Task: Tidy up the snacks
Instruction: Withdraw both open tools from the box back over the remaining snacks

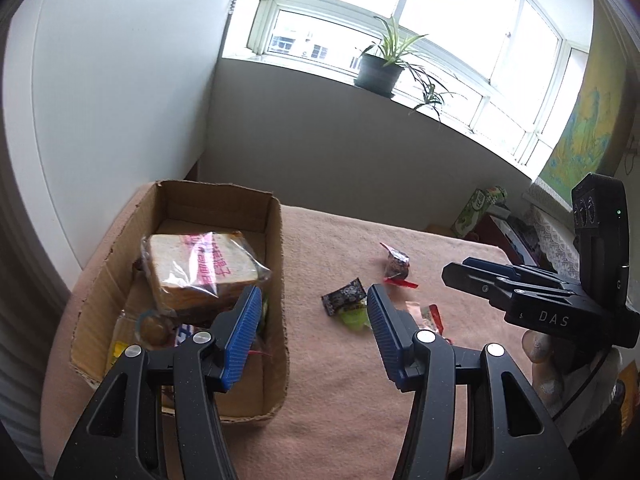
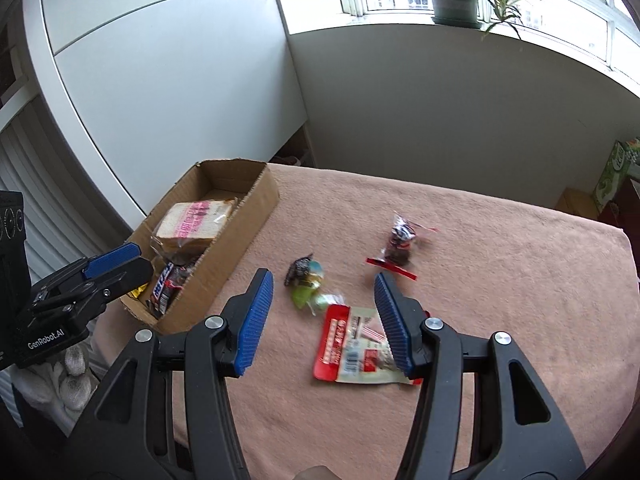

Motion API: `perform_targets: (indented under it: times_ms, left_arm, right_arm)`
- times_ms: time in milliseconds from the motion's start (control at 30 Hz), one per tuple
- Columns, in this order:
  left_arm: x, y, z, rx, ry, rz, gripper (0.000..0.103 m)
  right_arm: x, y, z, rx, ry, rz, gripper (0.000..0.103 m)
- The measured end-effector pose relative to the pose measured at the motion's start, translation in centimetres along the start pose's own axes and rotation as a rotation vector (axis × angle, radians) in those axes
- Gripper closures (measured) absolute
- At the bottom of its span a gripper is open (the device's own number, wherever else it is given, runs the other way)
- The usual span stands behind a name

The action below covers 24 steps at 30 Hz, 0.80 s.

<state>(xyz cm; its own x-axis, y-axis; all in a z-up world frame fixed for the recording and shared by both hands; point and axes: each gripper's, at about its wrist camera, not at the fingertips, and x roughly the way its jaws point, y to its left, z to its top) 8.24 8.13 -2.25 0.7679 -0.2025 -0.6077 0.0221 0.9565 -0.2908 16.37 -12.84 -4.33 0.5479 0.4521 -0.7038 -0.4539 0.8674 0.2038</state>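
Both your grippers, left gripper (image 1: 314,334) and right gripper (image 2: 323,320), have jaws apart, nothing held. Four loose snacks (image 2: 362,344) sit mid-frame on the pink cloth (image 2: 500,280); one cardboard box (image 2: 256,200) at left holds the bread (image 1: 200,268). Bare cloth to the right.

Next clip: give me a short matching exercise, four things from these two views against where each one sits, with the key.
Things:
1. clear-wrapped sliced bread loaf
2. red and white flat snack packet
3. dark green potted plant
4. small dark snack pack with red seal strip

Places:
A. on the windowsill
B. inside the brown cardboard box
C. on the pink cloth, farthest from the box
D. on the cloth, nearest the right gripper

Pairs: 1-B, 2-D, 3-A, 4-C
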Motion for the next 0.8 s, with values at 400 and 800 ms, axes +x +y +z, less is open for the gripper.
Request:
perform_targets:
  times_ms: [400, 800]
  left_arm:
    - [4.0, -5.5, -3.1, 0.074, 0.124, -0.062, 0.050]
    - [8.1, -5.9, -3.1, 0.067, 0.169, -0.032, 0.050]
  right_arm:
    - [0.7, -7.6, -3.7, 0.101, 0.066, -0.074, 0.048]
    - [4.7, -7.8, -1.2, 0.090, 0.081, -0.048, 0.048]
